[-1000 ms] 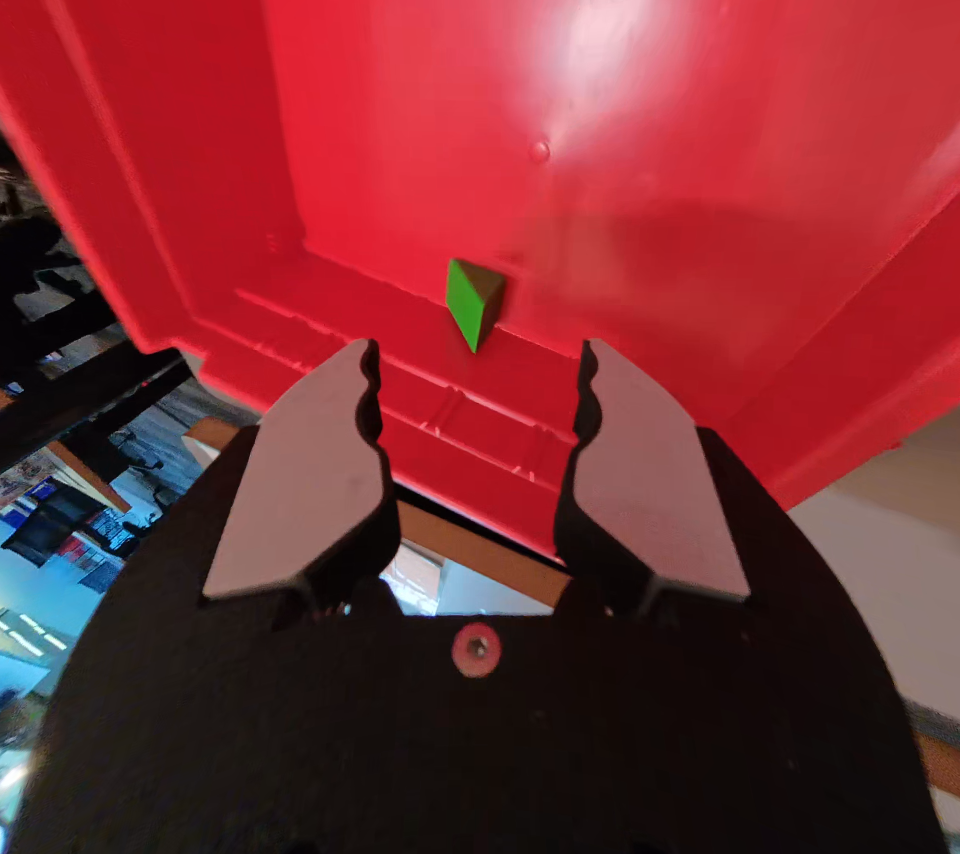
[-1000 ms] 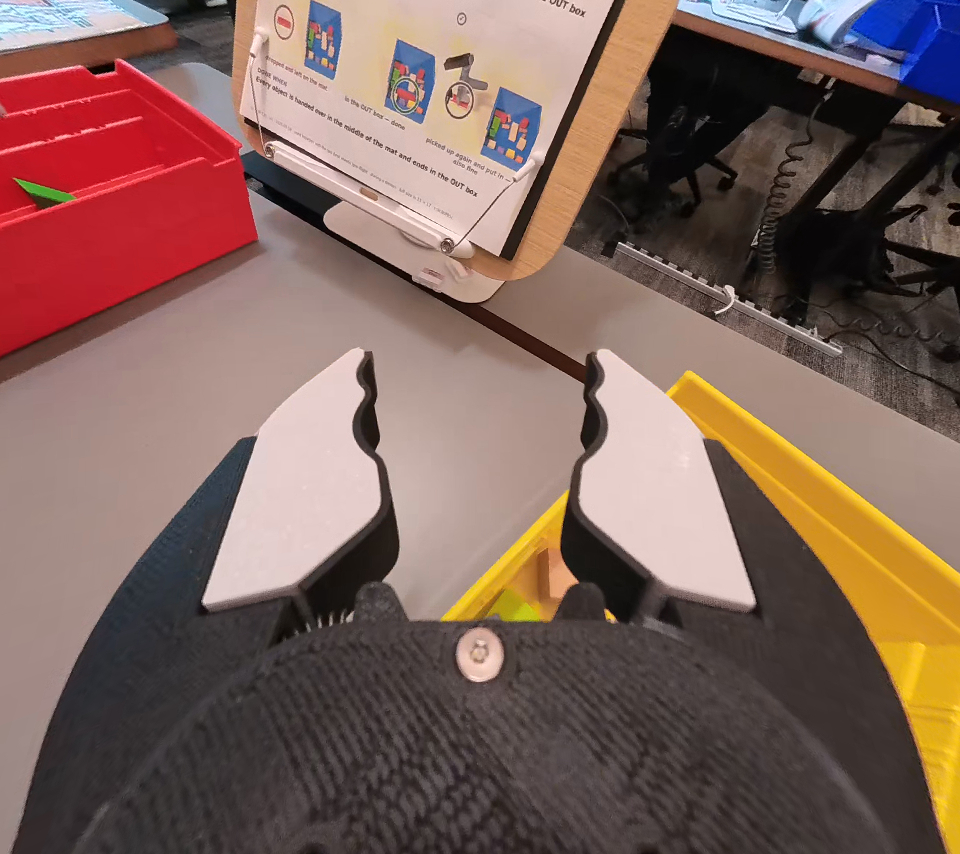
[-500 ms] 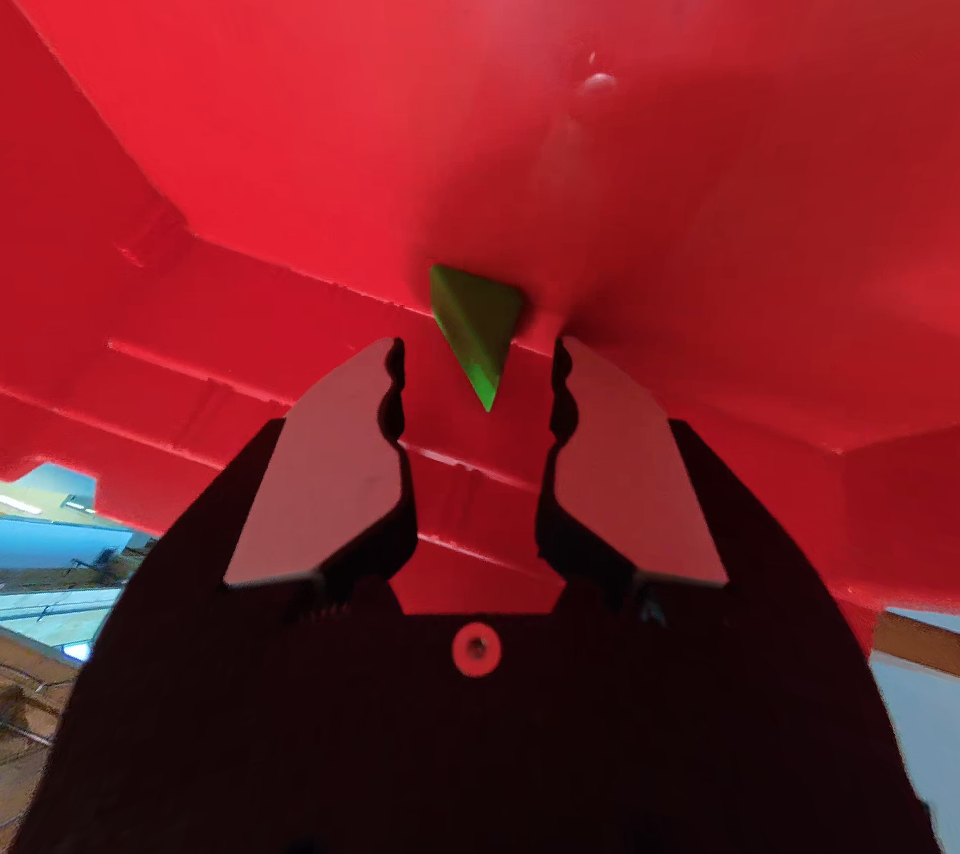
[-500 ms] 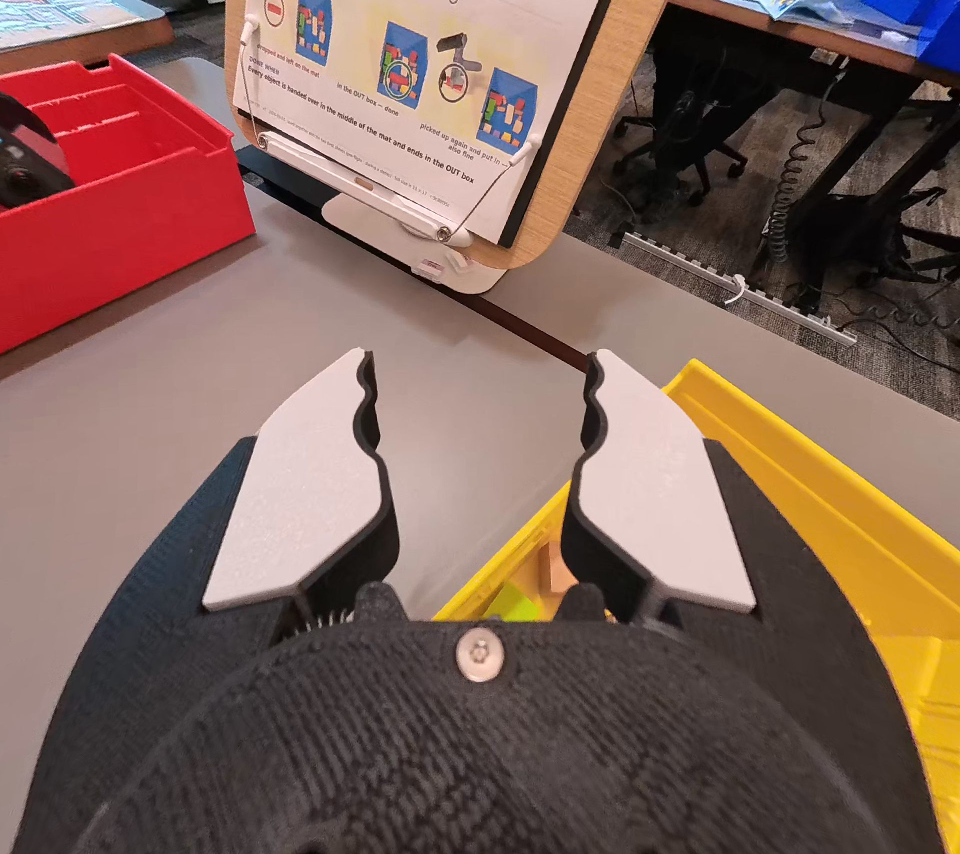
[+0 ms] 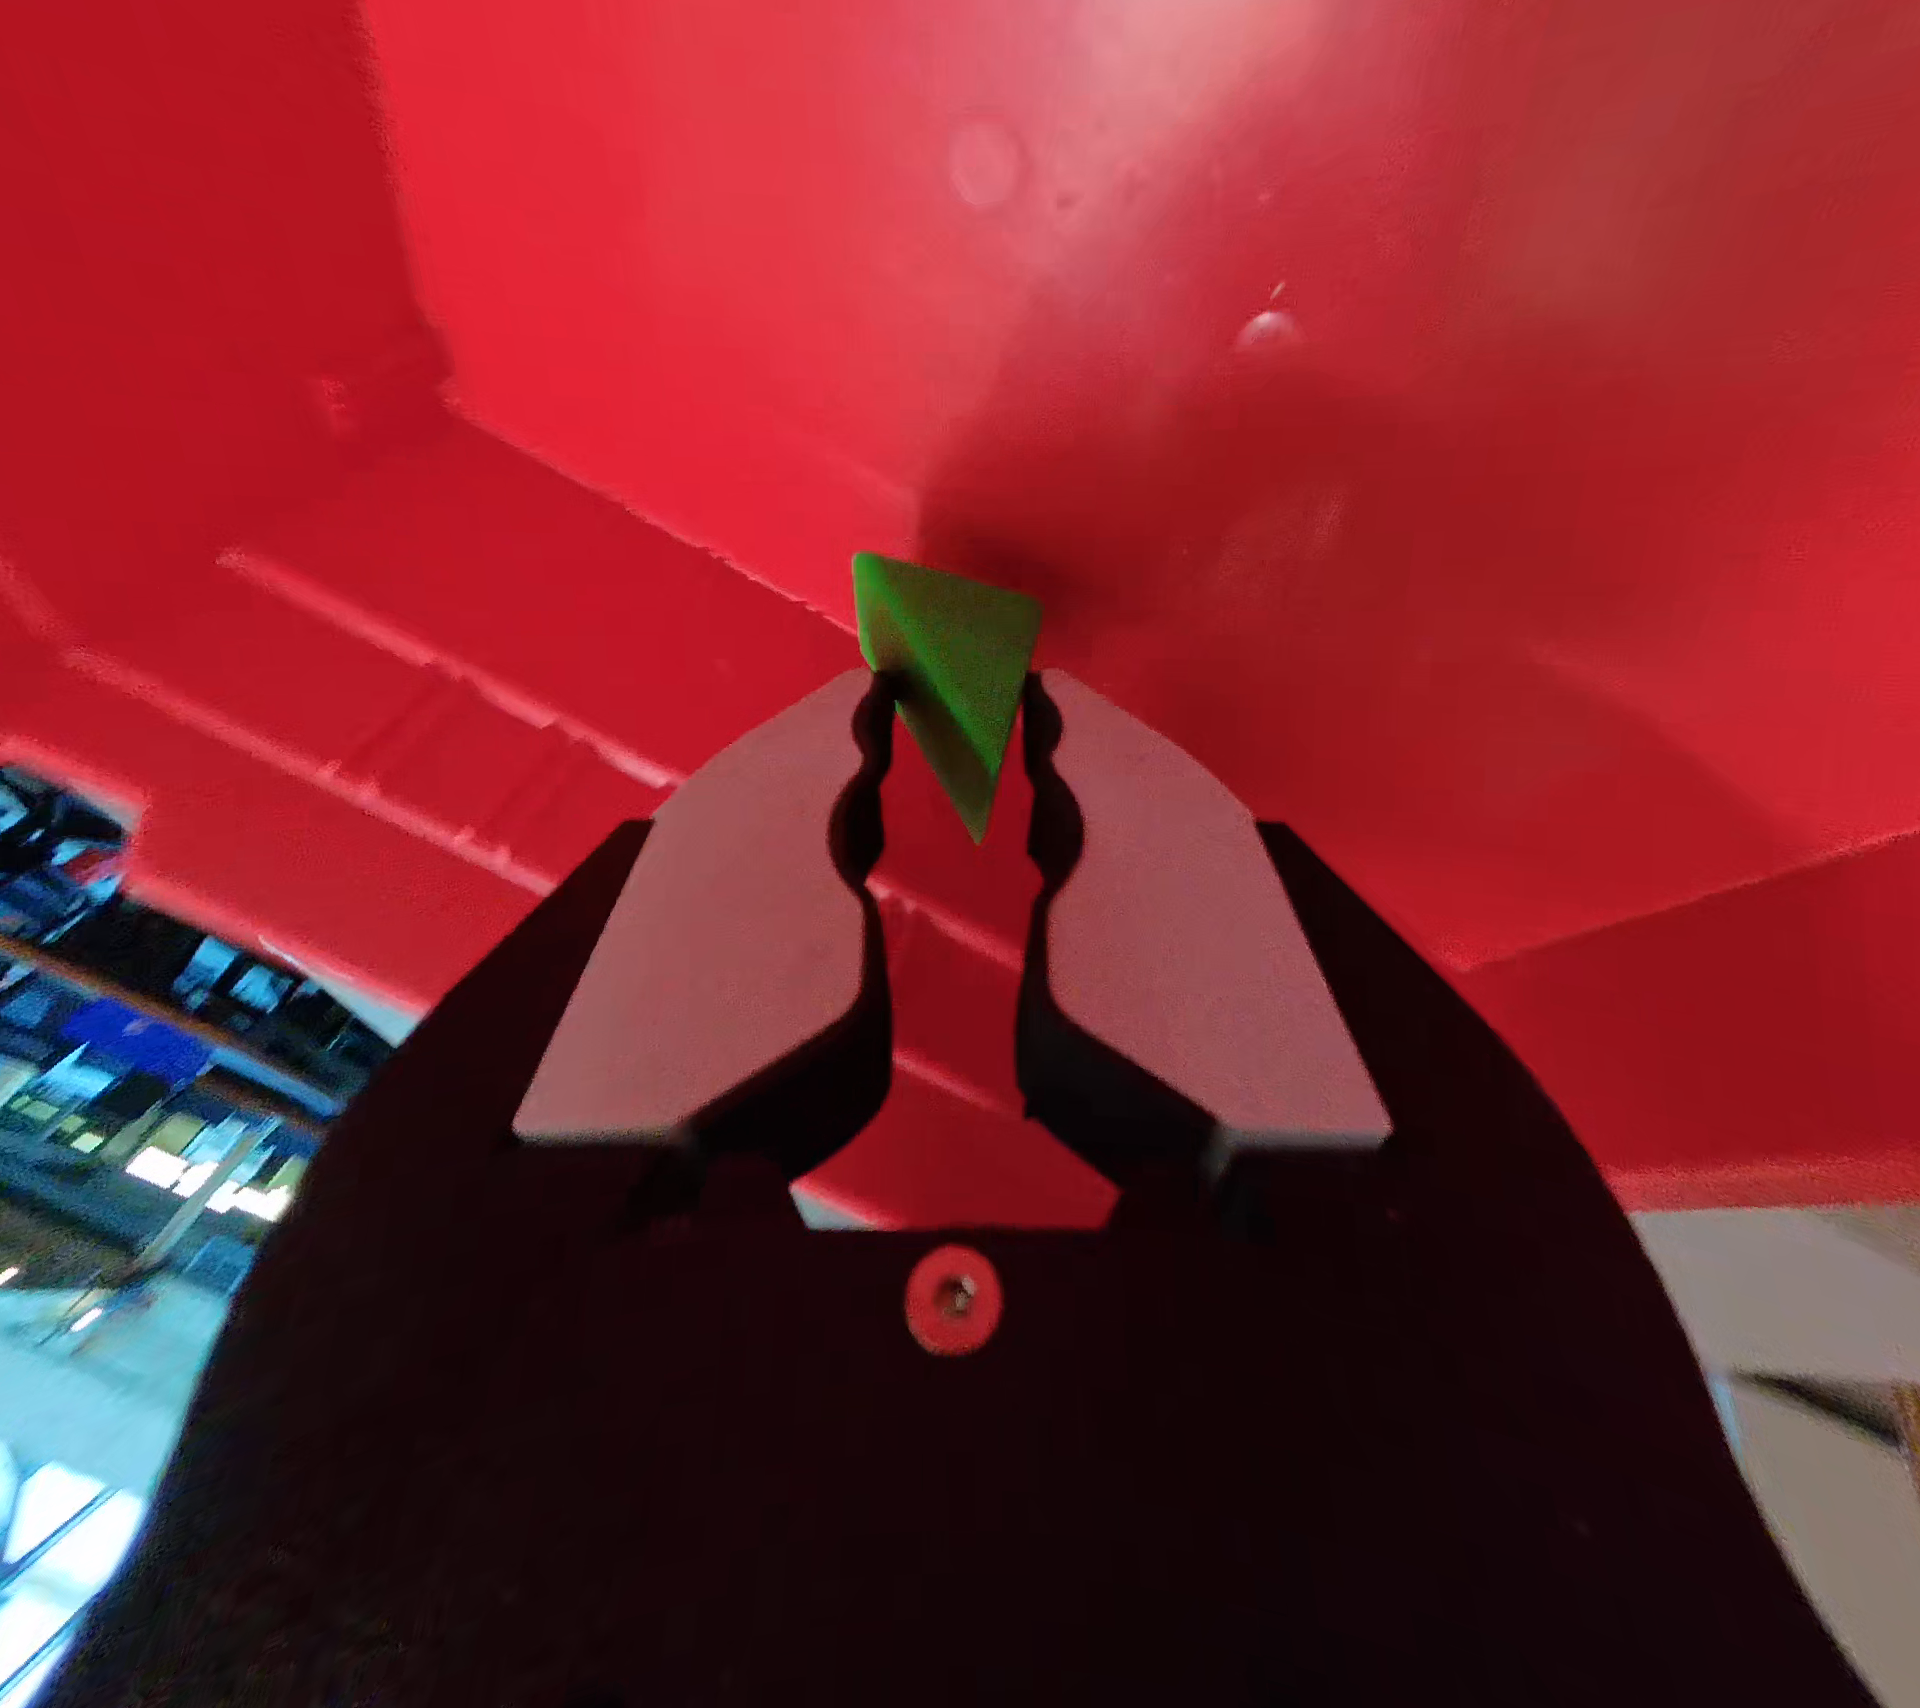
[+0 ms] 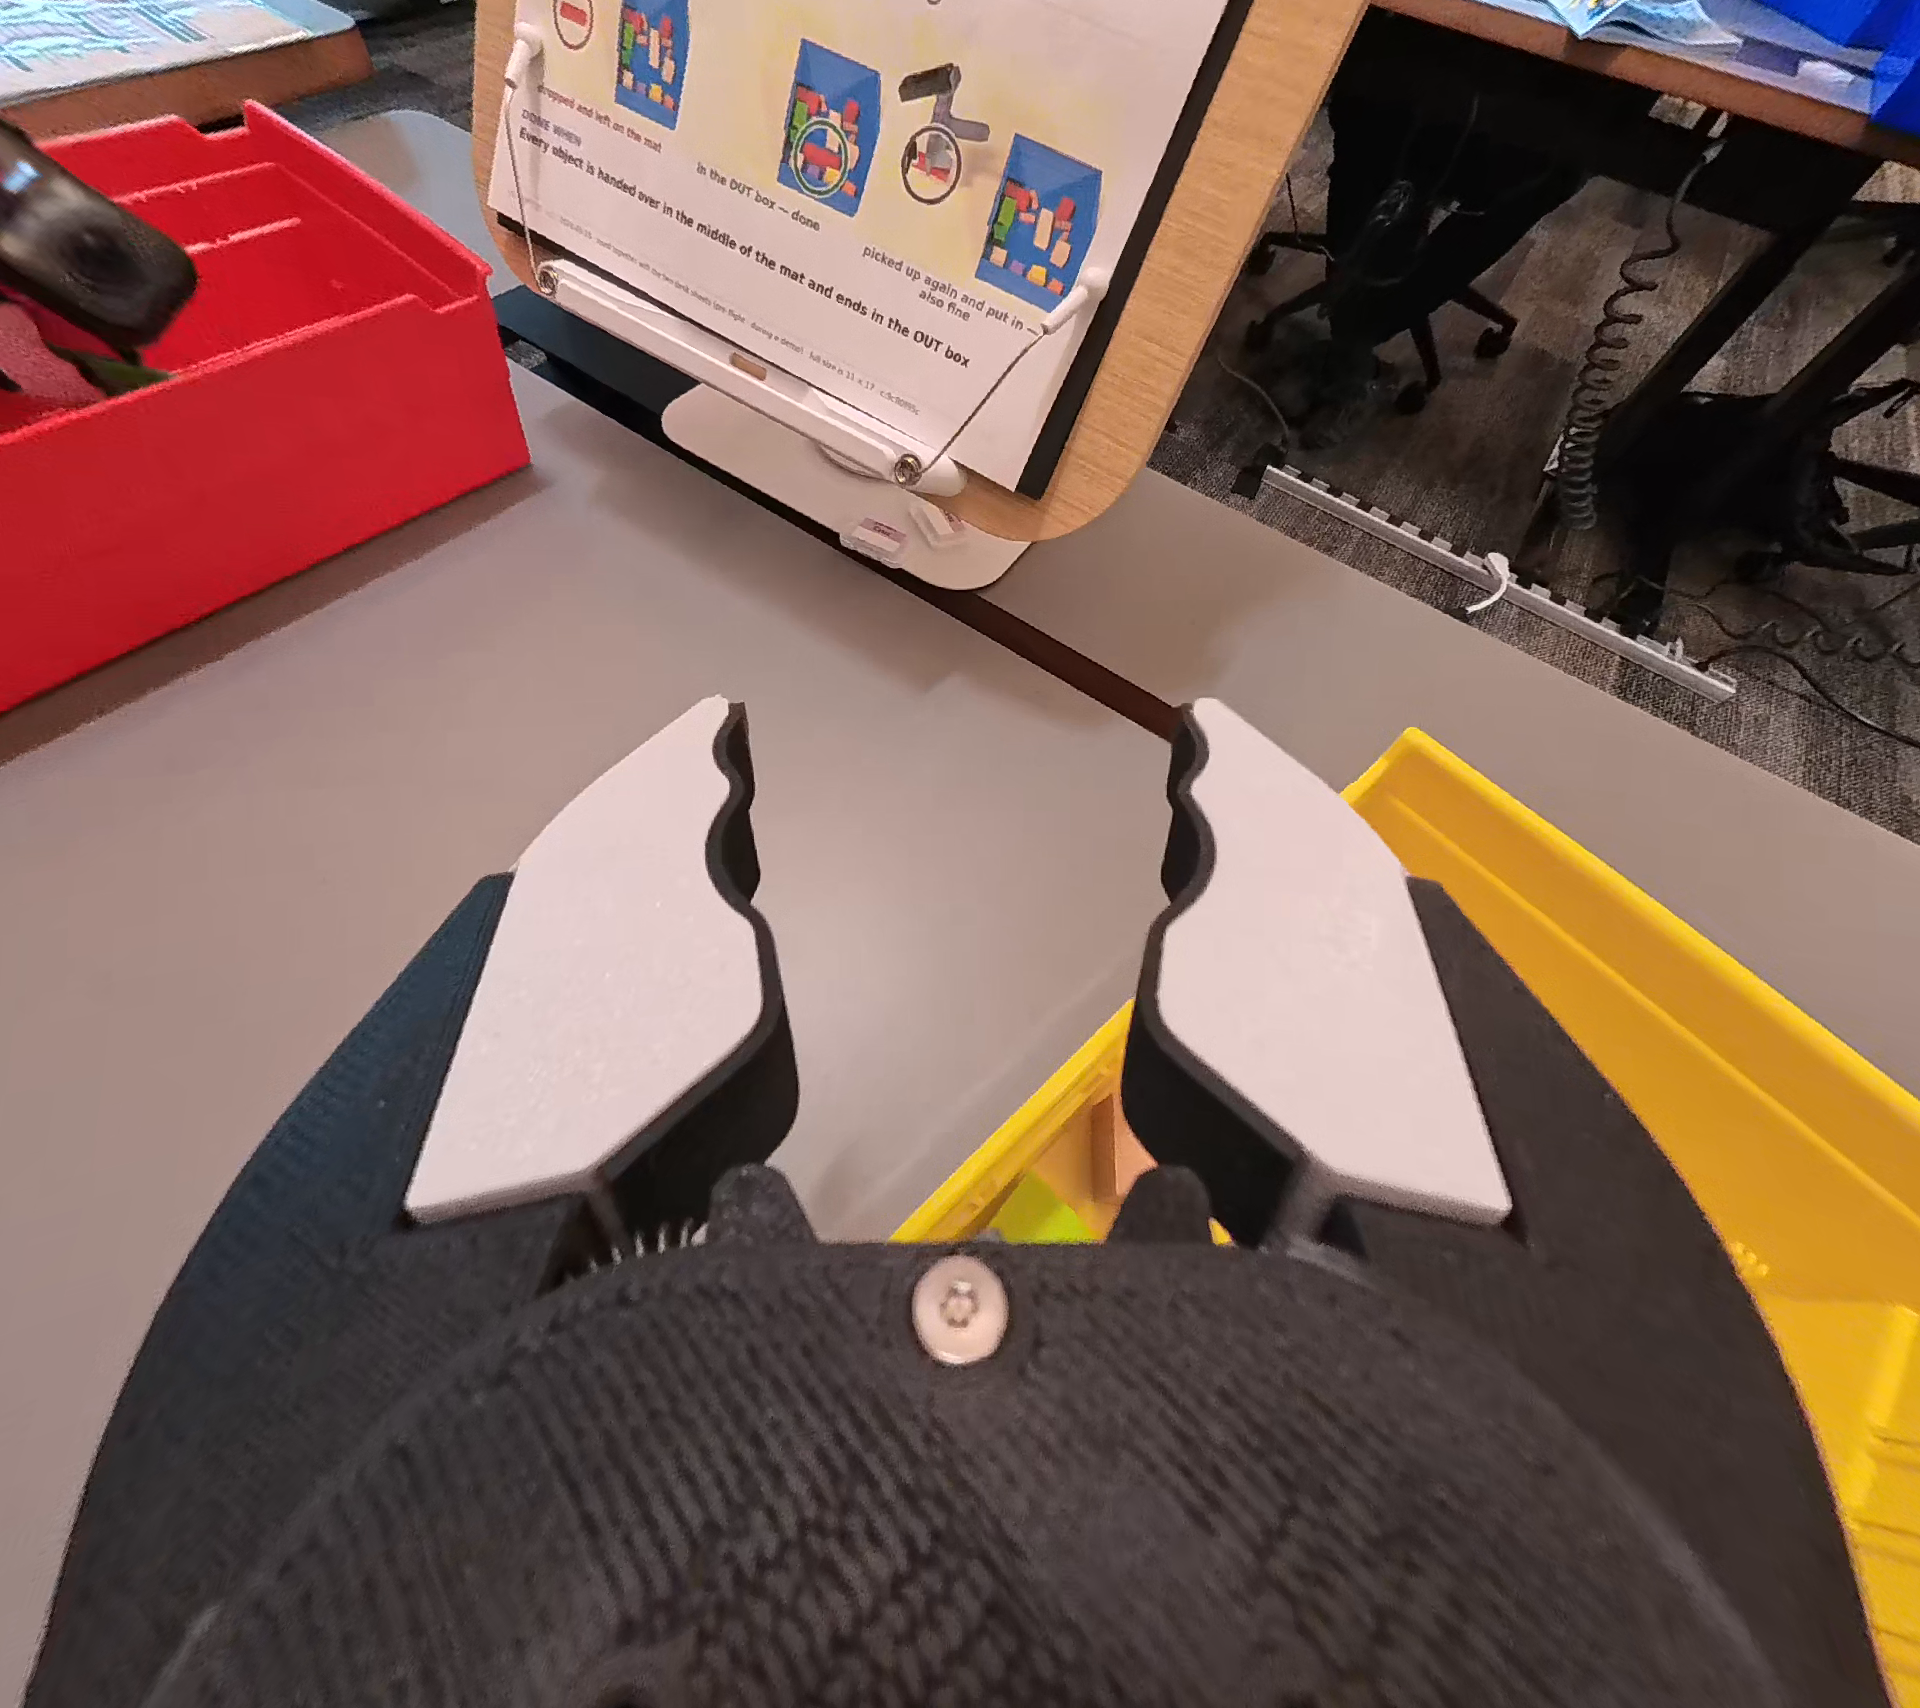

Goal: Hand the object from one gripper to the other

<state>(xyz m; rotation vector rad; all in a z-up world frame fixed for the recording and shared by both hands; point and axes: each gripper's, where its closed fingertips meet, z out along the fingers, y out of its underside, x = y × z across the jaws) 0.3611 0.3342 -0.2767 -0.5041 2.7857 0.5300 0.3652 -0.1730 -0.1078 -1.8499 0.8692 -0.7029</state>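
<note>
A green triangular wedge [image 5: 951,671] stands inside the red box [image 5: 727,204], near its inner corner. My left gripper [image 5: 951,687] is down in that box and shut on the wedge, with both fingertips pressed against its sides. In the right wrist view the left gripper [image 6: 83,256] shows at the far left inside the red box [image 6: 260,453], with a bit of green [image 6: 135,375] under it. My right gripper [image 6: 956,723] is open and empty, above the grey table [image 6: 520,723] and the near corner of a yellow box [image 6: 1621,983].
A wooden stand with an instruction sheet [image 6: 883,100] stands at the back of the table between the two boxes. The yellow box holds a few coloured pieces [image 6: 1049,1211] under my right gripper. Desks, chairs and cables lie beyond the table's far edge.
My left gripper came down into the red box and its jaws closed from wide open onto the green wedge. My right gripper has stayed open and shifted only slightly.
</note>
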